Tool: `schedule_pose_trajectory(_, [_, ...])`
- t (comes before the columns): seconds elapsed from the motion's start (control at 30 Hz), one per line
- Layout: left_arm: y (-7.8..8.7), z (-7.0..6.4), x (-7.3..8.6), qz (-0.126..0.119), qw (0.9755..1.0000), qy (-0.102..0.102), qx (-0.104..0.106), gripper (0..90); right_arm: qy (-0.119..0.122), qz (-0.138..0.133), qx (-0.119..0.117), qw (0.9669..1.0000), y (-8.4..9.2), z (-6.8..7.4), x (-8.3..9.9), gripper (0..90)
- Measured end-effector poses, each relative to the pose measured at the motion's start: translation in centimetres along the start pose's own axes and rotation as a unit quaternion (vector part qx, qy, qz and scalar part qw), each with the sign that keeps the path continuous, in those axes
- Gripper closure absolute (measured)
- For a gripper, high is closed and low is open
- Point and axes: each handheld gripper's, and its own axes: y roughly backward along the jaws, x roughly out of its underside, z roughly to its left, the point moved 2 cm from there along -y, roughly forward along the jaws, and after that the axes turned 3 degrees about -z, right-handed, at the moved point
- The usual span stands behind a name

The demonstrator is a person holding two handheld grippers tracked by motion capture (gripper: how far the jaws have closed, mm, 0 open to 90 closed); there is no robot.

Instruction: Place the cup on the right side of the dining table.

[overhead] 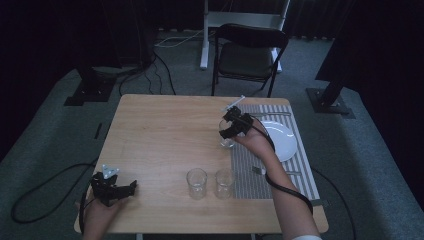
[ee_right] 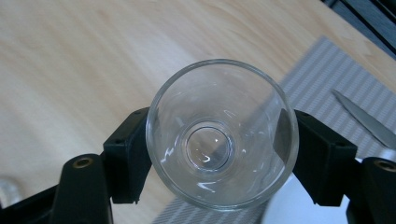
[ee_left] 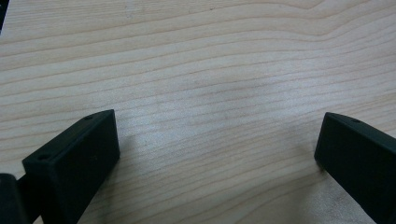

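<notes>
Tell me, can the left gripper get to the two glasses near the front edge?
Probably yes. The left gripper is open and holds nothing, and only bare table lies between it and the nearer glass. The second glass stands just beyond.

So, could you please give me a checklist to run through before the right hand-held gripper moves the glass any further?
1. Glass sits between the jaws of the right hand-held gripper, a jaw against each side: ok.
2. Glass upright, mouth towards the camera, nothing seen inside: ok.
3. Grip firm enough to carry it: cannot tell.
4. Glass lifted off the striped placemat: cannot tell.
5. Nearby things to avoid, the white plate and the knife on the placemat: close by, so not ok for a careless swing.
6. Left hand-held gripper open over the bare table, away from the two glasses at the front: ok.
</notes>
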Motion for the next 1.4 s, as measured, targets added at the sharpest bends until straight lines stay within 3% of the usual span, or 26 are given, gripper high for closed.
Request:
schedule_pose_trajectory(0.33, [0.0,0.0,0.0,0.000,1.0000,0.000,0.000,0.3,-0.061,0.020,0.043,0.9970,-1.5,-5.4,-0.3,28.6])
schedule_pose_trajectory(0.6, [0.0,0.0,0.0,0.000,1.0000,0.000,0.000,0.3,-0.087,0.029,0.066,0.9936,-3.1,-7.8,-0.9,28.6])
schedule_pose_trajectory(0.97, [0.0,0.0,0.0,0.000,1.0000,0.000,0.000,0.3,-0.126,0.032,0.073,0.9888,-5.3,-9.9,-0.9,28.6])
schedule_pose_trajectory(1.17, [0.0,0.0,0.0,0.000,1.0000,-0.001,0.000,0.3,-0.129,0.034,0.074,0.9883,-6.0,-10.1,-0.8,28.5])
schedule_pose_trajectory(1.37, [0.0,0.0,0.0,0.000,1.0000,-0.001,0.000,0.3,-0.144,0.020,0.076,0.9865,-6.2,-10.4,-0.4,28.3])
schedule_pose_trajectory(1.4, [0.0,0.0,0.0,0.000,1.0000,-0.001,0.000,0.3,-0.156,0.016,0.077,0.9846,-6.2,-10.5,-0.2,28.2])
